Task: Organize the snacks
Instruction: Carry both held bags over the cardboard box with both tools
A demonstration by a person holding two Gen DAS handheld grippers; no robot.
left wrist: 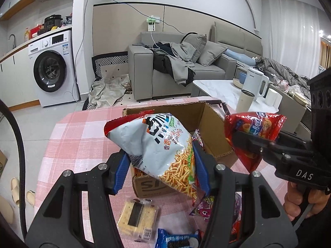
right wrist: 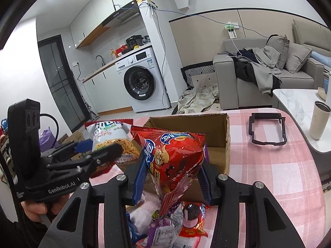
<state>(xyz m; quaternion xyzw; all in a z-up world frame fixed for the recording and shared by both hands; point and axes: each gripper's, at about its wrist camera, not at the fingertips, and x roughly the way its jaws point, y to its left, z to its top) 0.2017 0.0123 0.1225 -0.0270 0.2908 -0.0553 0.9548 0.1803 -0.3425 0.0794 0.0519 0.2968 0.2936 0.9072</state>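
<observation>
Both grippers clamp bags — left gripper (left wrist: 159, 165) the noodle bag (left wrist: 159, 144), right gripper (right wrist: 172, 177) the red bag (right wrist: 173, 155) — box (right wrist: 219, 136) just ahead, below.

You have two grippers up: the left gripper (left wrist: 161, 165) clamps one white-and-grey bag of fried sticks (left wrist: 159, 144), and the right gripper (right wrist: 171, 177) clamps one red snack bag (right wrist: 171, 155). One open cardboard box (right wrist: 217, 128) sits on the one pink checked table (right wrist: 269, 165). Below your left gripper you can count one cracker pack (left wrist: 137, 217) and one blue cookie pack (left wrist: 178, 240); the loose packets under your right gripper overlap too much to count. One black frame (right wrist: 266, 130) lies on the cloth, and one beige tumbler (right wrist: 319, 119) stands on the marble table.
</observation>
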